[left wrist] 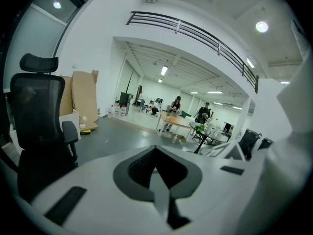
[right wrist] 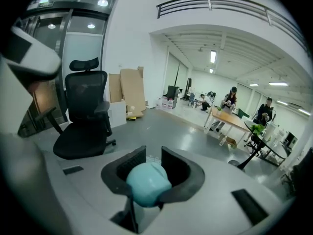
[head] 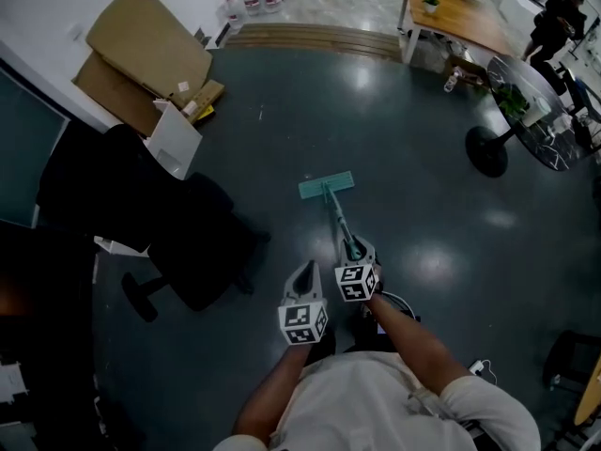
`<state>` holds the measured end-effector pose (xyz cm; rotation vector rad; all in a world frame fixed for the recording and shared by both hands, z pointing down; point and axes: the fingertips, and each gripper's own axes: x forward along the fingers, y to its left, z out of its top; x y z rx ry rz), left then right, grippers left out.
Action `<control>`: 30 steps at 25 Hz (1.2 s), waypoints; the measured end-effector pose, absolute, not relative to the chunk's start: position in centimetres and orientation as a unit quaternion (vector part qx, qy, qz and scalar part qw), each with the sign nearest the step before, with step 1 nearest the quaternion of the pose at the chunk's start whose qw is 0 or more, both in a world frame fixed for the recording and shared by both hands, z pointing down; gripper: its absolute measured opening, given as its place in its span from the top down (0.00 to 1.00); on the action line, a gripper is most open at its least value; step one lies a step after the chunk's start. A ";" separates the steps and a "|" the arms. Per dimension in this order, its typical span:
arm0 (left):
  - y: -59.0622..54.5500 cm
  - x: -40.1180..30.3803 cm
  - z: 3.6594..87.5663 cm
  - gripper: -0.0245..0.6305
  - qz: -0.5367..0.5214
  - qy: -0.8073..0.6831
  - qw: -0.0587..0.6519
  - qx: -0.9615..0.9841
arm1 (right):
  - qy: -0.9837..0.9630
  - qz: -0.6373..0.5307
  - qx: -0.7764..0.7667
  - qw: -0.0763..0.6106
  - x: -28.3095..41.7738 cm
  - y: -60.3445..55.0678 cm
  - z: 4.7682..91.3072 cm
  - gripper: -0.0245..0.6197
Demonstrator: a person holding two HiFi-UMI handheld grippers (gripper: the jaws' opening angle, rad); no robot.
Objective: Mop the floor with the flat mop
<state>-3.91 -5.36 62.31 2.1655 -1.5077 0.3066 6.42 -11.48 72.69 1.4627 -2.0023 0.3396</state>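
The flat mop lies with its teal head point(head: 326, 185) flat on the dark grey floor point(head: 423, 214) ahead of me. Its handle point(head: 340, 219) slants back to my right gripper point(head: 355, 249). That gripper is shut on the handle, and the handle's rounded teal top end point(right wrist: 146, 182) shows between the dark pads of the right gripper point(right wrist: 149, 166). My left gripper point(head: 303, 271) hangs just left of the handle, apart from it. Its jaws are pressed together with nothing between them, seen also in the left gripper point(left wrist: 155, 156) view.
A black office chair point(head: 188, 242) stands close on the left, with a white box point(head: 175, 139) and cardboard sheets point(head: 141, 54) behind it. A round glass table on a black base point(head: 488, 150), a wooden table point(head: 460, 17) and people point(head: 554, 22) are at the far right.
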 end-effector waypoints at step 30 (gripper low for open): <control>-1.4 -4.3 61.5 0.95 0.102 -0.530 0.238 0.808 | -0.732 0.190 0.533 0.380 10.1 -0.4 69.3 0.80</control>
